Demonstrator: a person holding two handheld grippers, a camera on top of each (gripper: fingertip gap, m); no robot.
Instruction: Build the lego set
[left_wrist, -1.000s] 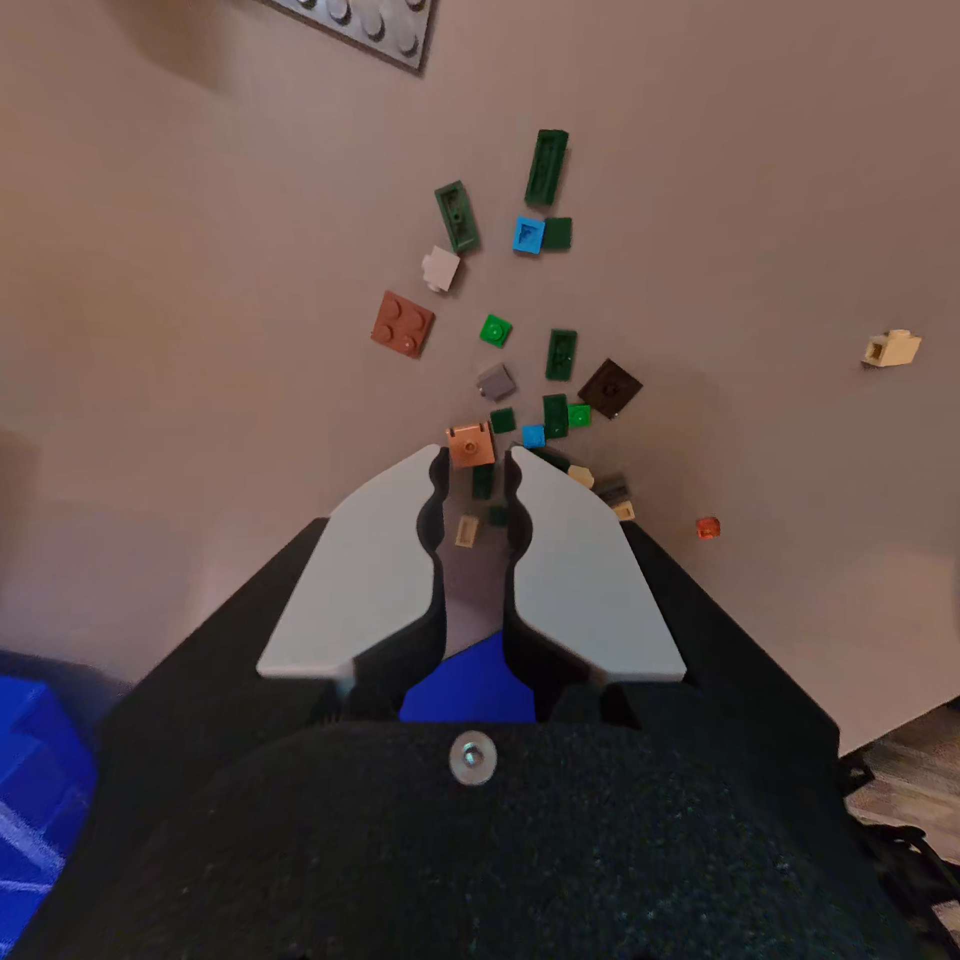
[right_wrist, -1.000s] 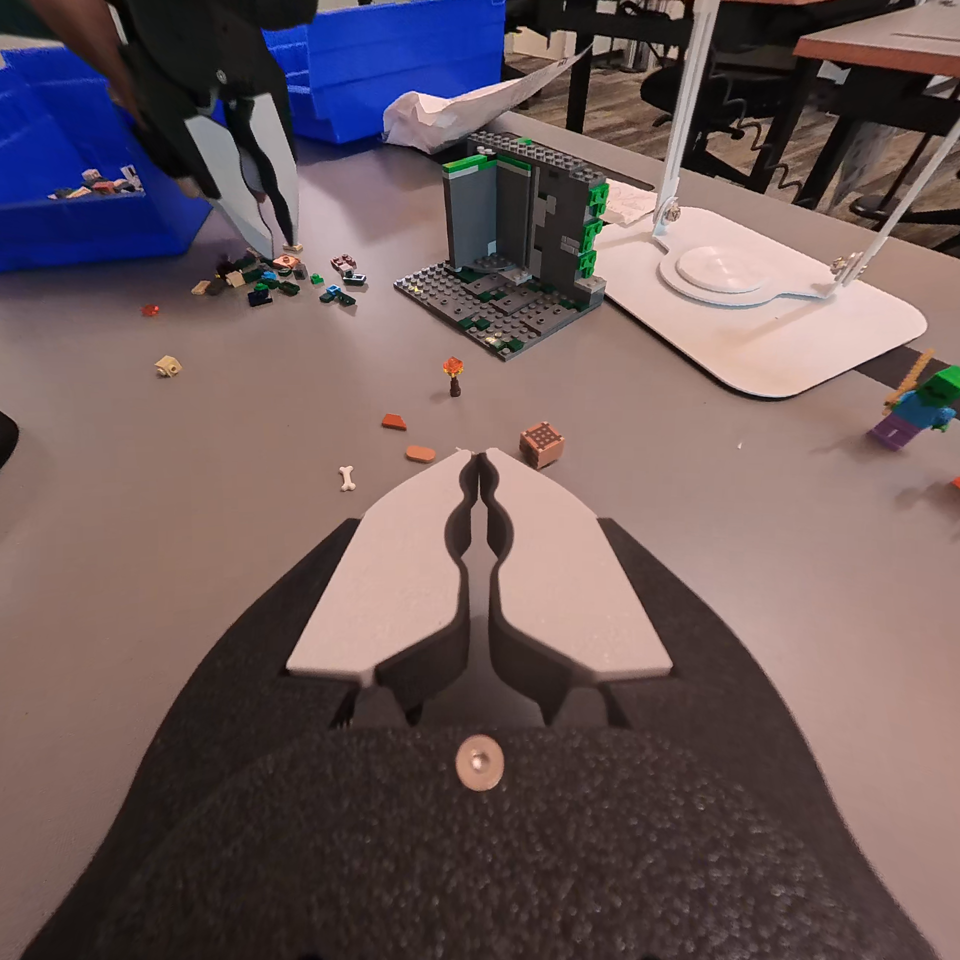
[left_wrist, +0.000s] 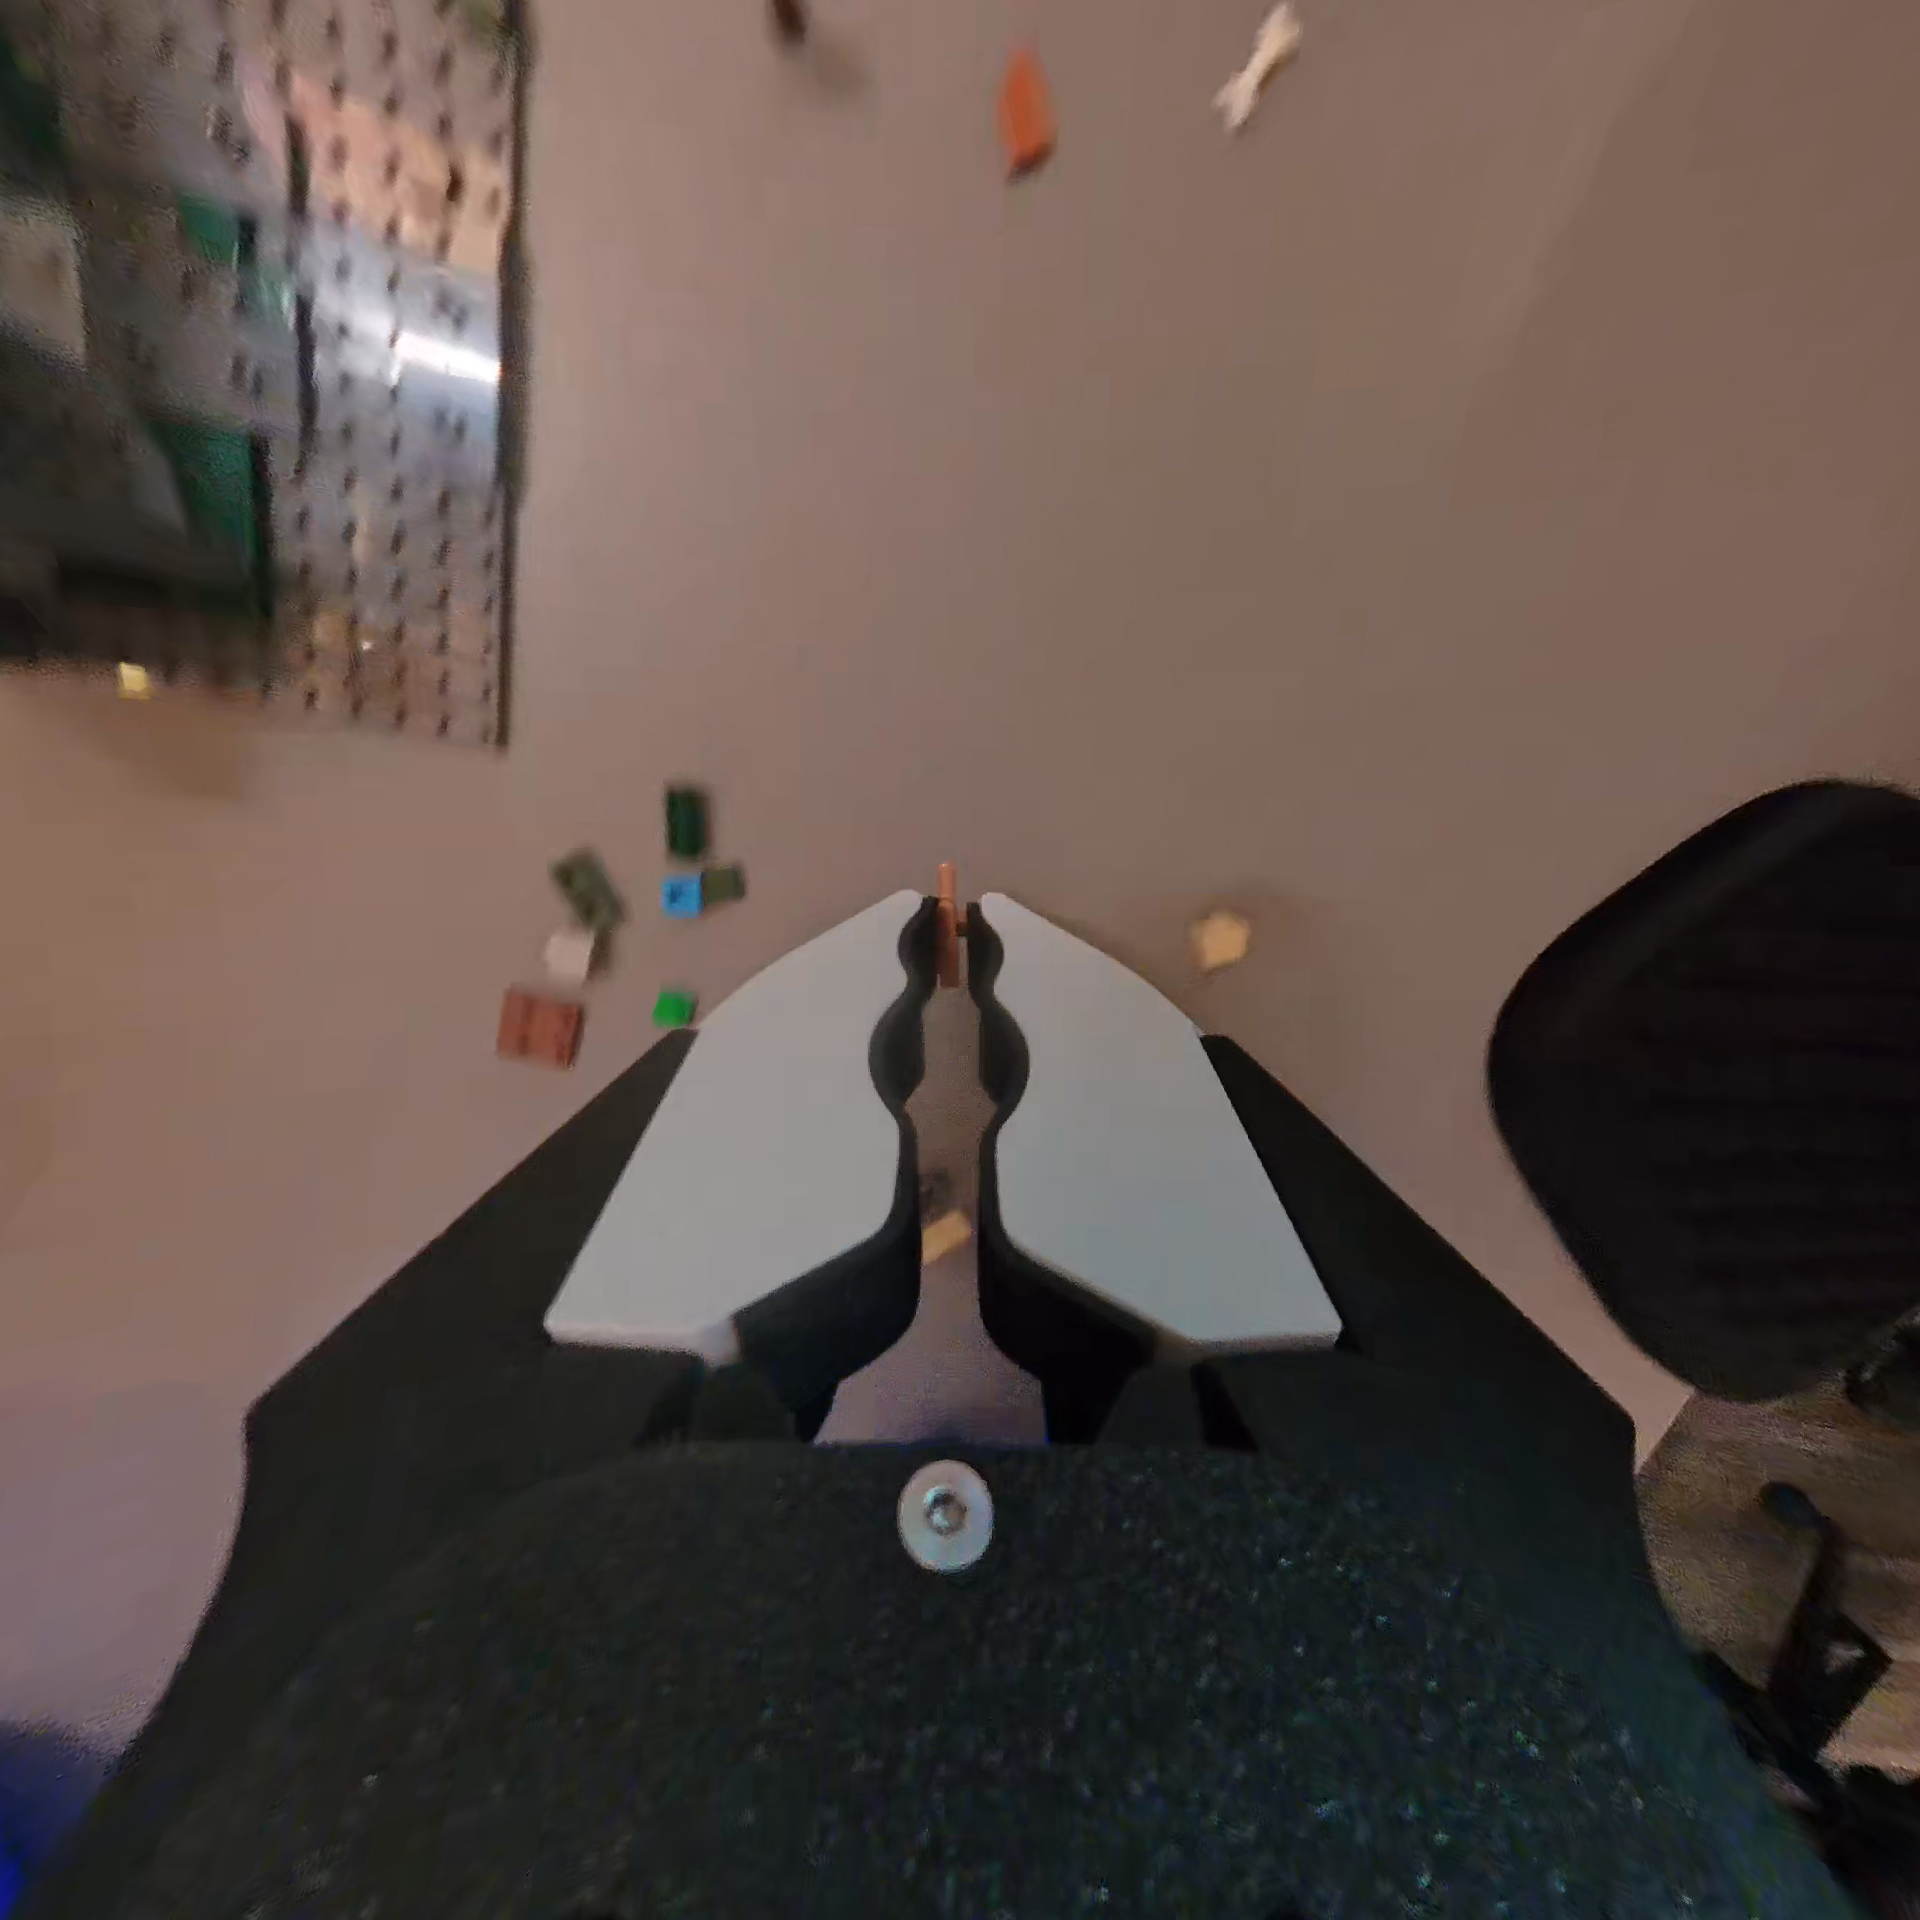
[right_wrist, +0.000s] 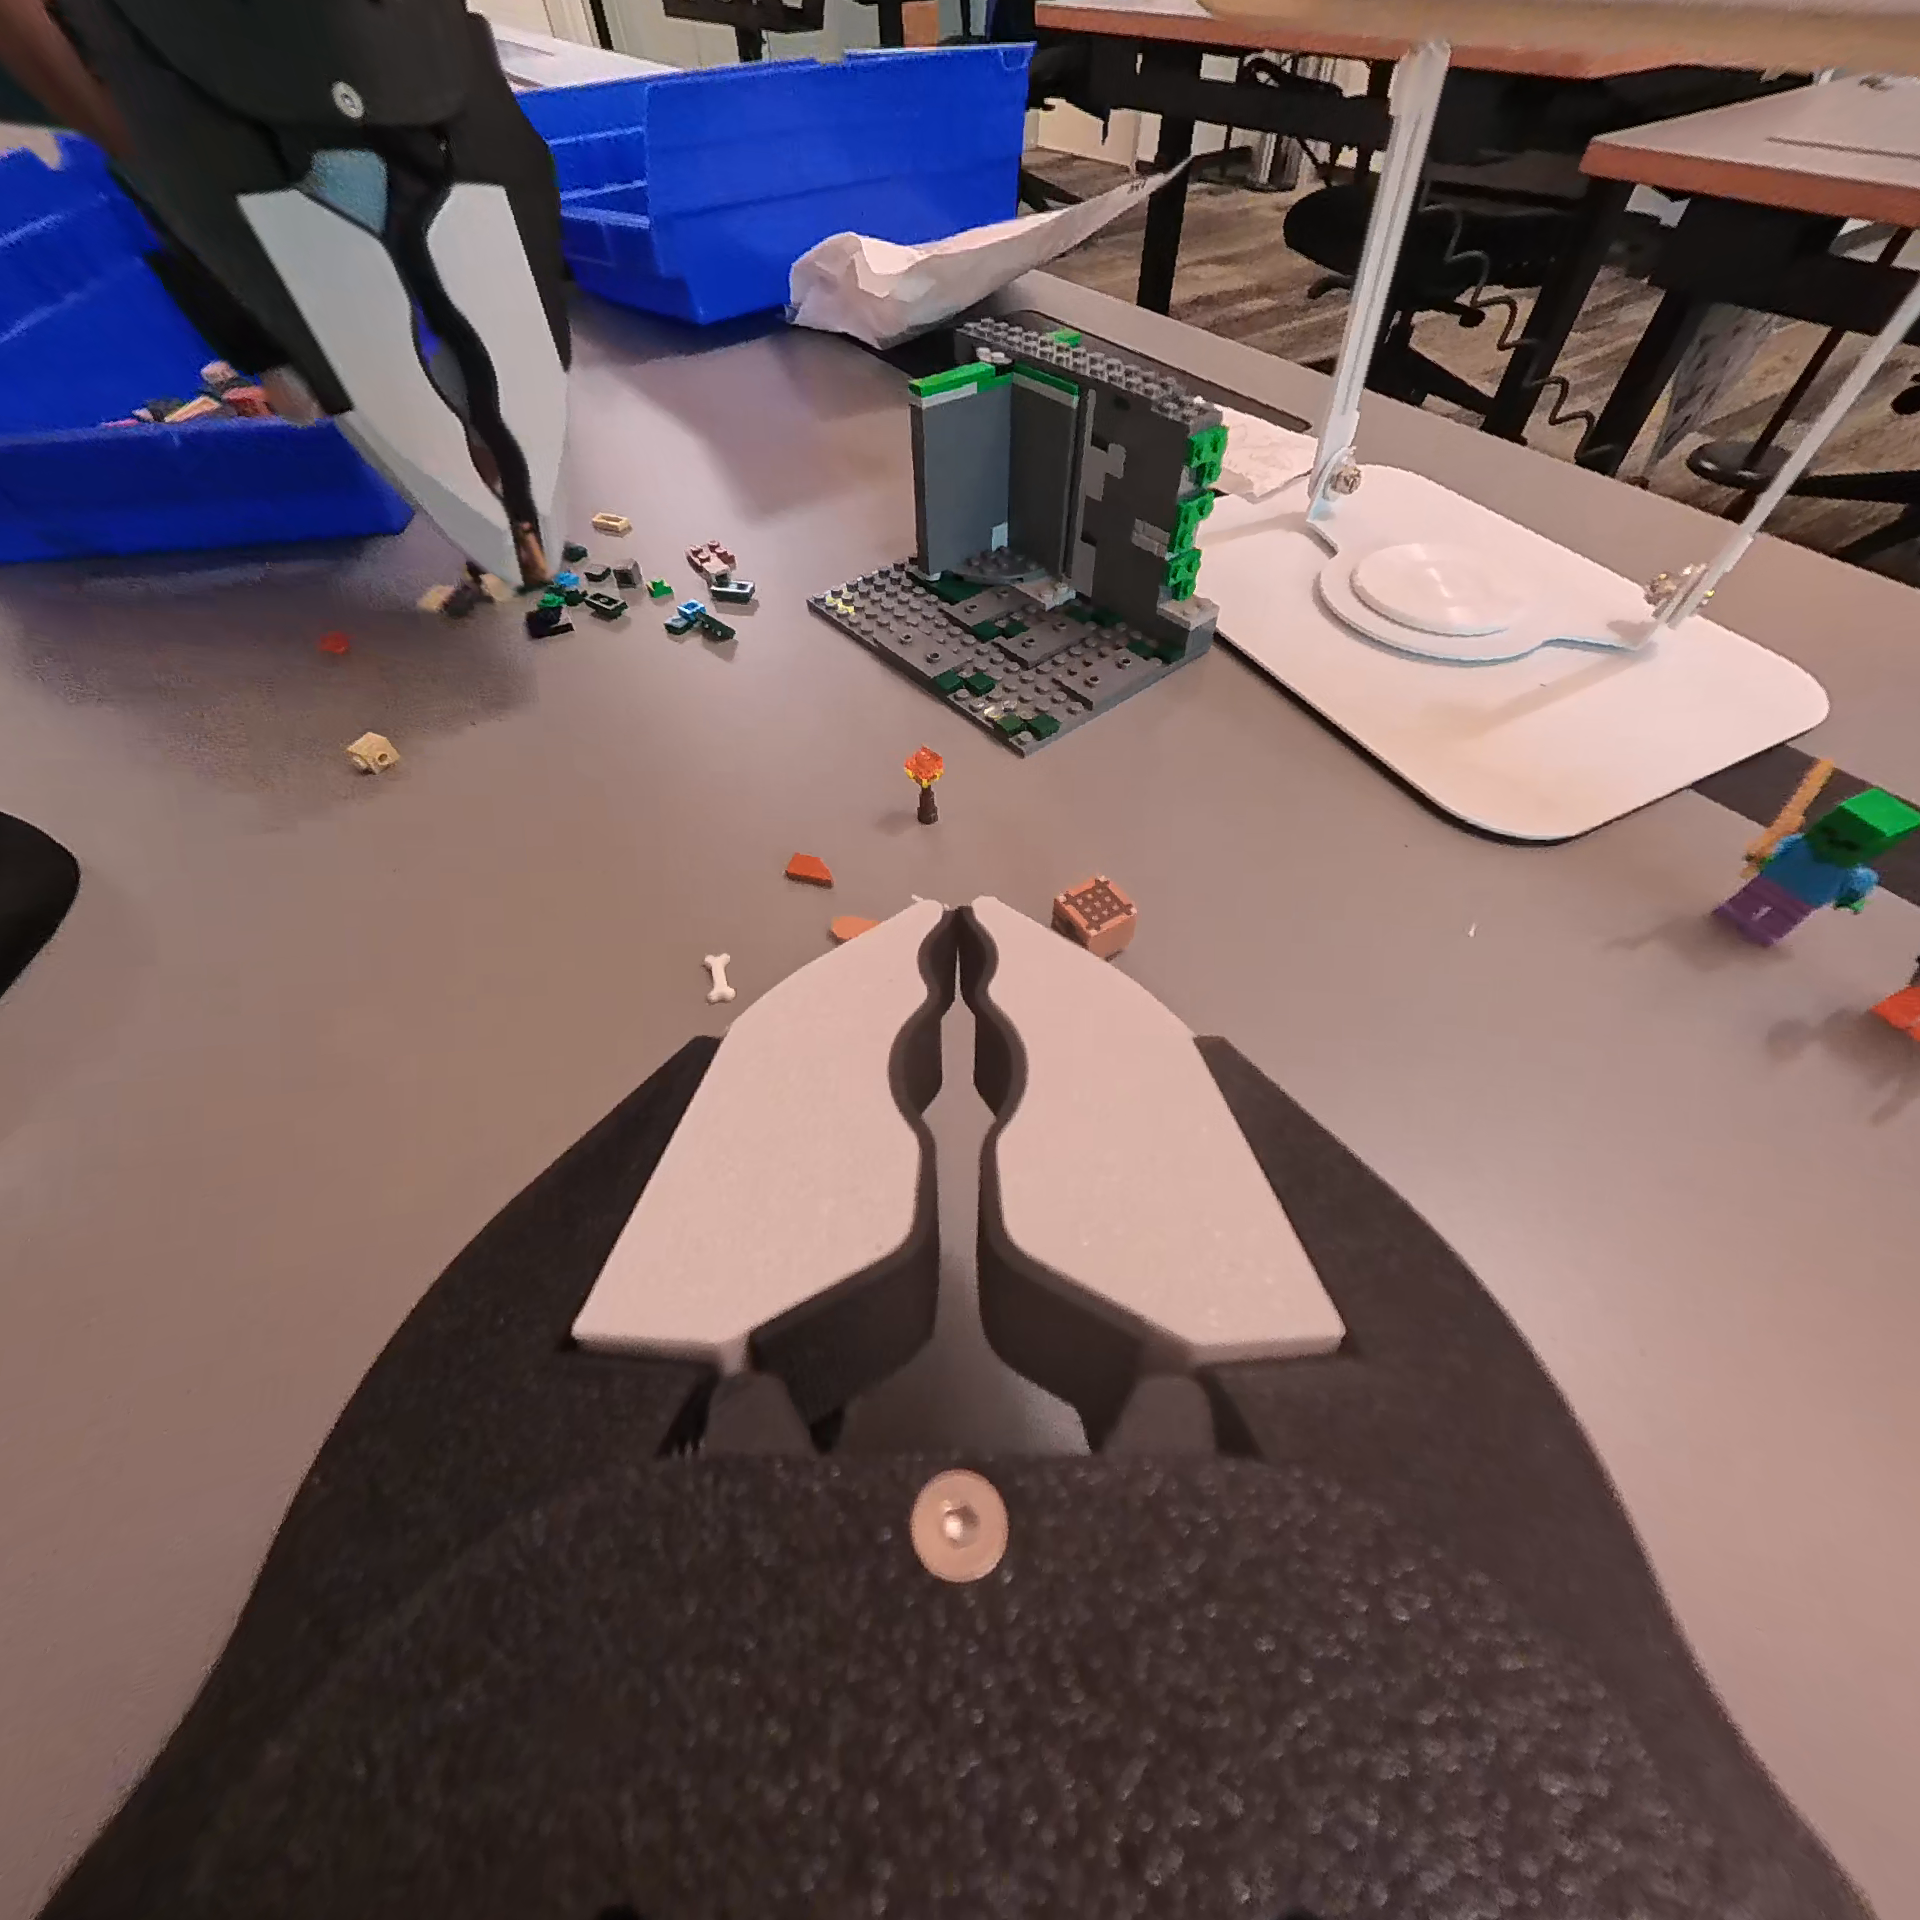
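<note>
My left gripper (left_wrist: 948, 914) is shut on a small orange-brown plate (left_wrist: 947, 925), held edge-on at the fingertips above the grey table. In the right wrist view the left gripper (right_wrist: 525, 556) hangs just over the pile of loose small pieces (right_wrist: 623, 601). The grey build with green trim (right_wrist: 1049, 540) stands on its studded baseplate (right_wrist: 935, 665). The baseplate shows blurred at upper left in the left wrist view (left_wrist: 416, 436). My right gripper (right_wrist: 958, 910) is shut and empty, low over the table in front of the build.
Near the right gripper lie a white bone (right_wrist: 718, 977), an orange slope (right_wrist: 808, 870), a brown grid brick (right_wrist: 1094, 914) and a torch (right_wrist: 925, 784). A tan brick (right_wrist: 372, 751) lies at left. Blue bins (right_wrist: 790, 177), a white stand base (right_wrist: 1507, 644) and a zombie figure (right_wrist: 1808, 868) are around. About 20 centimeters separates my left fingertips from my right. My right gripper is the nearer one to the brown grid brick (right_wrist: 1094, 914): about 7 centimeters, against 20 centimeters.
My left gripper has closed on the orange-brown plate and lifted it off the pile, and its view has swung toward the baseplate. The right gripper has hardly moved.
</note>
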